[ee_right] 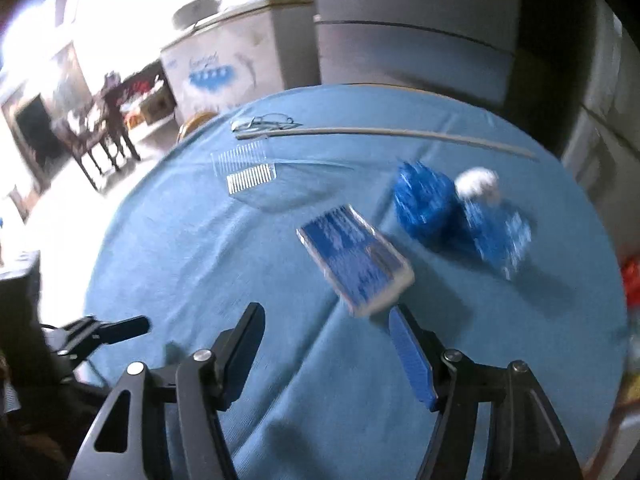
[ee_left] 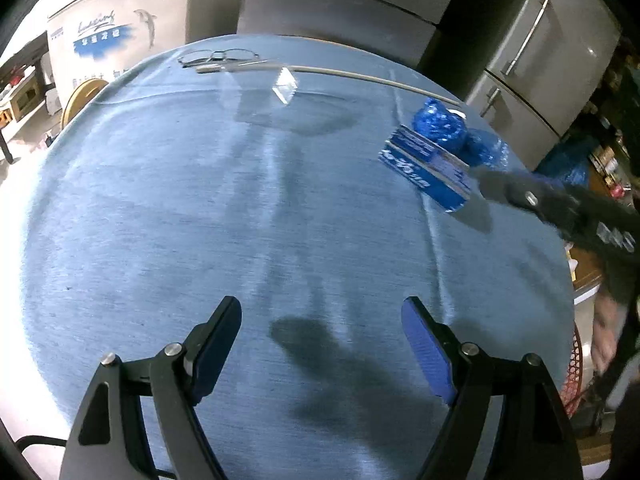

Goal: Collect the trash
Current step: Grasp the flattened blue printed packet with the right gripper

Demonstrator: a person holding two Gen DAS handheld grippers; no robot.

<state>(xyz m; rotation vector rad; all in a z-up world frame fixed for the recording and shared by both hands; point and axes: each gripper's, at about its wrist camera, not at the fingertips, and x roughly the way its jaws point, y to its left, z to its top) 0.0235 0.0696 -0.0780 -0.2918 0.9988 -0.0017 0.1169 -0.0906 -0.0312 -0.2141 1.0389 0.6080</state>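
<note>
Round table under a blue cloth, fridges behind. Far left edge: glasses and a long white stick lying across the back; neither reads as trash to me. Just nearer, a clear plastic tray with ribbed edges, almost invisible on the cloth. My left gripper hangs over bare cloth near the front edge, jaws spread wide, nothing between them. Moving right: a flat blue-and-white carton, tilted off the cloth on one edge. My right gripper is spread wide too, empty, with its right pad touching or just short of the carton's near corner; motion blur there, so I can't say which. Behind the carton, close beside it, two crumpled blue plastic wads and a small white paper ball. Judgement: carton is light, thin card, stiff enough to pinch across its short width but will skate if nudged. Wads are soft and springy; pinch them through the middle, deep.
</note>
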